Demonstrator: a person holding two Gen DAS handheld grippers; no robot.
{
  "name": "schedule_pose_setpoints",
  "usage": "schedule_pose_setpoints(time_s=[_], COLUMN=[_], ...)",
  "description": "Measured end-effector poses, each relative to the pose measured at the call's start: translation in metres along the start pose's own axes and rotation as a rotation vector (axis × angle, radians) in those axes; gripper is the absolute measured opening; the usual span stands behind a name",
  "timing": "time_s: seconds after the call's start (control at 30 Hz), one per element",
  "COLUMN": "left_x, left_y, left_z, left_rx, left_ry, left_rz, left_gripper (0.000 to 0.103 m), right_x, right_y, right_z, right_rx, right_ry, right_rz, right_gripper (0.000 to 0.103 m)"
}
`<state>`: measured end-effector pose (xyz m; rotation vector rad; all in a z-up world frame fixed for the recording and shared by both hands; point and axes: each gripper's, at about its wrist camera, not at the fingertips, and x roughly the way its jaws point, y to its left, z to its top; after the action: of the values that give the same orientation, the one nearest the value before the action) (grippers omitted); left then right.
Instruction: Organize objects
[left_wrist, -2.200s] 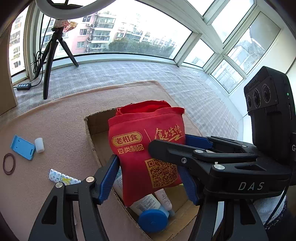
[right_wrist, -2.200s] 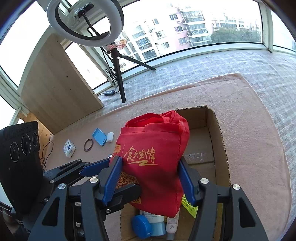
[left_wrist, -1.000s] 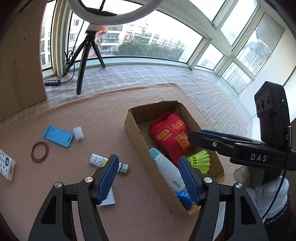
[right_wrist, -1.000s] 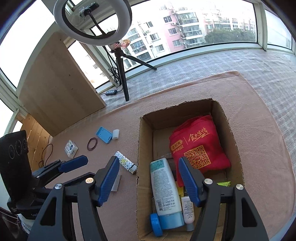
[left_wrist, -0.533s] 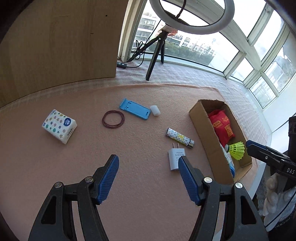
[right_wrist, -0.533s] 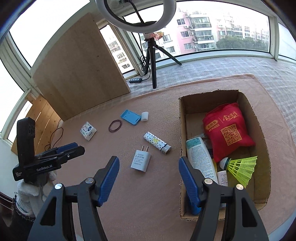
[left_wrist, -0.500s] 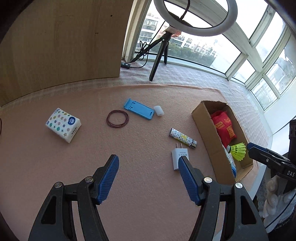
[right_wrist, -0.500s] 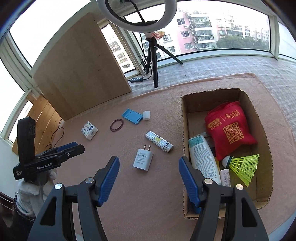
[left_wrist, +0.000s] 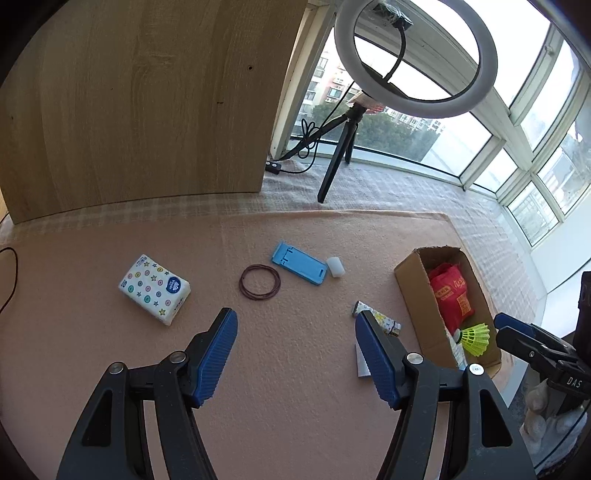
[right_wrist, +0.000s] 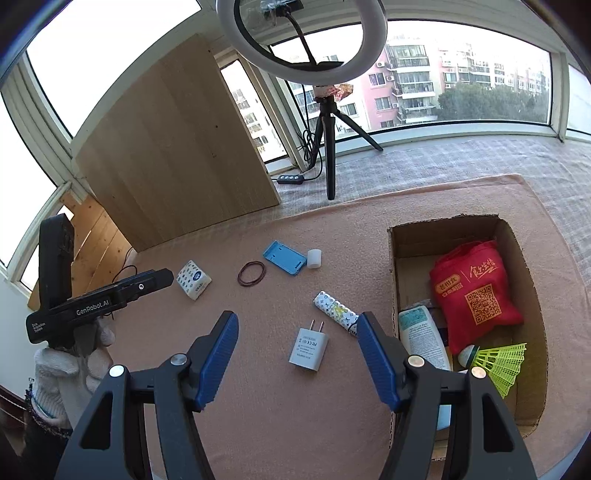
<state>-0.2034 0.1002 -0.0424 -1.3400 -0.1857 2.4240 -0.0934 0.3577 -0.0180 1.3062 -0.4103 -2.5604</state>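
Note:
A cardboard box (right_wrist: 524, 273) (left_wrist: 410, 280) on the pink mat holds a red bag (right_wrist: 472, 291) (left_wrist: 452, 295), a white bottle (right_wrist: 423, 332) and a yellow shuttlecock (right_wrist: 502, 360) (left_wrist: 476, 336). Loose on the mat lie a white charger (right_wrist: 308, 349), a patterned tube (right_wrist: 334, 308) (left_wrist: 384, 320), a blue phone stand (right_wrist: 284, 257) (left_wrist: 300, 263), a small white roll (right_wrist: 314, 258) (left_wrist: 336, 266), a brown rubber band (right_wrist: 252, 273) (left_wrist: 259, 283) and a tissue pack (right_wrist: 194, 279) (left_wrist: 154, 289). My left gripper (left_wrist: 295, 354) hovers open over the mat's middle. My right gripper (right_wrist: 295, 354) hangs open above the charger.
A ring light on a black tripod (right_wrist: 330, 147) (left_wrist: 338, 162) stands behind the mat with its cable and remote (right_wrist: 291, 179). A wooden panel (left_wrist: 140, 103) (right_wrist: 177, 155) leans at the back left. Windows curve around the far side.
Both grippers let go of the red bag, which now lies in the box, then pulled back and up. The left gripper swung left toward the loose items on the mat.

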Motion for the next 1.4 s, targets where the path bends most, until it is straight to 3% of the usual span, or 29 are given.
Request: schedule_pose_setpoints(time_s=[0.17, 0.47, 0.97, 1.17, 1.4], left_x=[0.028, 0.105, 0.201, 0.221, 0.246], left_y=[0.000, -0.008, -0.018, -0.019, -0.024], left_z=[0.034, 0.070, 0.076, 0.082, 0.081], left_rx=[-0.021, -0.023, -0.025, 0.009, 0.083], left_ry=[0.022, 0.102, 0.182, 0.188, 0.257], left_rz=[-0.004, 0.023, 0.074, 0.135, 0.177], left_gripper=[0.069, 0.055, 0.046, 0.044, 0.042], right_x=[0.000, -0.003, -0.001, 0.001, 0.005], right_y=[0.004, -0.015, -0.059, -0.068, -0.072], right_z=[0.006, -0.007, -0.038, -0.046, -0.047], right_rx=[0.001, 0.036, 0.136, 0.154, 0.166], right_ry=[-0.012, 0.013, 0.074, 0.095, 0.106], right_rz=[0.020, 0.015, -0.010, -0.009, -0.008], right_gripper=[0.063, 0.063, 0.063, 0.063, 0.063])
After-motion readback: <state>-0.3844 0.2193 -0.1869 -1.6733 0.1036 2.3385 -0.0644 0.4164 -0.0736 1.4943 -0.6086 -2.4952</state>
